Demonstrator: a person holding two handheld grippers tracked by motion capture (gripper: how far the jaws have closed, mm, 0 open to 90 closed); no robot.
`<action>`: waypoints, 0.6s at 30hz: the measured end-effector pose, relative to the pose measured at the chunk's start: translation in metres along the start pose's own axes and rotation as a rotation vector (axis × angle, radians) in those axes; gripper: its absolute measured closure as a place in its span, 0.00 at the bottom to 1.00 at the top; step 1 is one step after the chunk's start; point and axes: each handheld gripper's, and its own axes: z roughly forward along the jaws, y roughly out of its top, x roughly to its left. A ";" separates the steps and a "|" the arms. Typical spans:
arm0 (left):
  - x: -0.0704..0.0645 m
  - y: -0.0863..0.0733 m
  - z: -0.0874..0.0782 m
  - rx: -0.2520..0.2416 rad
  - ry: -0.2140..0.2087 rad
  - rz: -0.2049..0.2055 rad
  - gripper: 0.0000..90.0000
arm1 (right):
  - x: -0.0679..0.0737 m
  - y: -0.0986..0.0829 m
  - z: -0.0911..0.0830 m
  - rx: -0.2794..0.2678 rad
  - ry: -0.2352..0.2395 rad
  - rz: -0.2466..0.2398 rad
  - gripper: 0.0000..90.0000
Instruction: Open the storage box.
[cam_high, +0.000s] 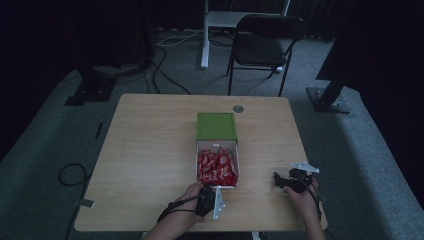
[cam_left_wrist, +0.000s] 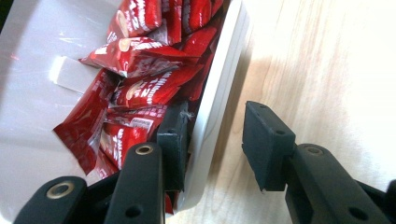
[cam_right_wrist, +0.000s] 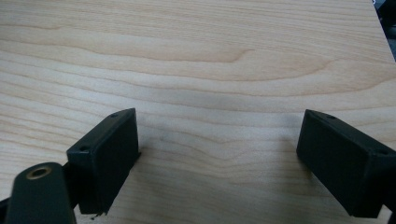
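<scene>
A white tray (cam_high: 216, 144) stands pulled out of a green box sleeve (cam_high: 216, 126) at the middle of the wooden table (cam_high: 150, 150). Red snack packets (cam_high: 216, 167) fill the tray. My left gripper (cam_high: 206, 191) is at the tray's near end. In the left gripper view it (cam_left_wrist: 217, 126) is open and straddles the tray wall (cam_left_wrist: 224, 70). One jaw is inside among the packets (cam_left_wrist: 144, 84), the other outside over the wood, apart from the wall. My right gripper (cam_high: 278, 181) rests to the tray's right, open (cam_right_wrist: 217, 140), with bare table between its jaws.
A round grommet (cam_high: 238, 108) sits in the table behind the green sleeve. A black chair (cam_high: 267, 42) and a white desk leg (cam_high: 205, 35) stand beyond the far edge. A cable loop (cam_high: 72, 175) lies on the floor at the left.
</scene>
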 end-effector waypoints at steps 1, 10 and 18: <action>0.003 -0.002 -0.005 -0.020 -0.010 -0.032 0.69 | 0.000 0.000 0.000 0.000 0.000 0.000 0.13; 0.016 -0.012 -0.022 -0.088 -0.034 -0.143 0.69 | 0.000 0.000 0.000 0.000 0.000 0.000 0.13; 0.022 -0.029 -0.033 -0.127 -0.080 -0.218 0.69 | 0.000 0.000 0.000 0.000 0.000 0.000 0.13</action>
